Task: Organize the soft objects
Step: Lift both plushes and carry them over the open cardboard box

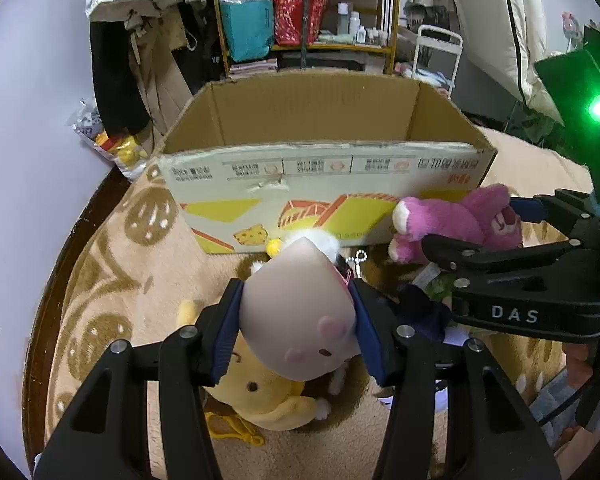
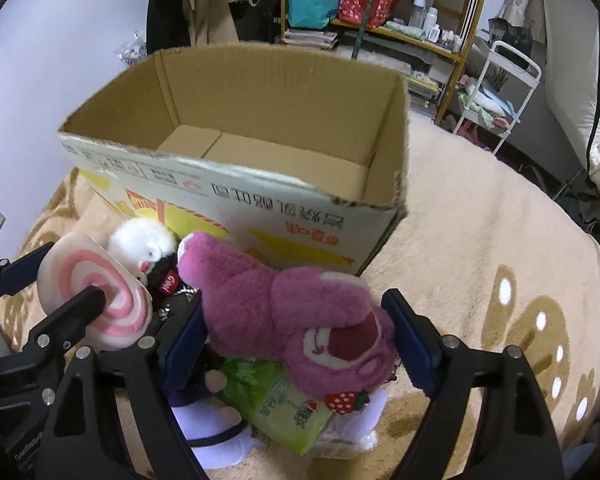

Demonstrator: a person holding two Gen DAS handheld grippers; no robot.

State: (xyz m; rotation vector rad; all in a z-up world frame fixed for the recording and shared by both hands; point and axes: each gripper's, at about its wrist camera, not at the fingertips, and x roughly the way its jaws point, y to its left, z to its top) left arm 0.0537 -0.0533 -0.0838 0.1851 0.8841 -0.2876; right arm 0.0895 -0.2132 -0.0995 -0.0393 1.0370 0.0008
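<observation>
Only right wrist shows box (image 2: pixel 236 148) floor; left gripper (image 1: pixel 298 322) clamps pink plush (image 1: pixel 300 320), right gripper (image 2: pixel 296 344) straddles purple bear (image 2: pixel 284 304).

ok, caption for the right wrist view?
Right tongs straddling a pink plush bear before an empty cardboard box.

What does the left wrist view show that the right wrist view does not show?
Only the left wrist view shows the yellow plush lying under the left gripper. Only the right wrist view shows the box floor, bare where visible, and the green packet. Both show the cardboard box, the purple bear between the right gripper pads, and the pink swirl cushion clamped by the left gripper.
</observation>
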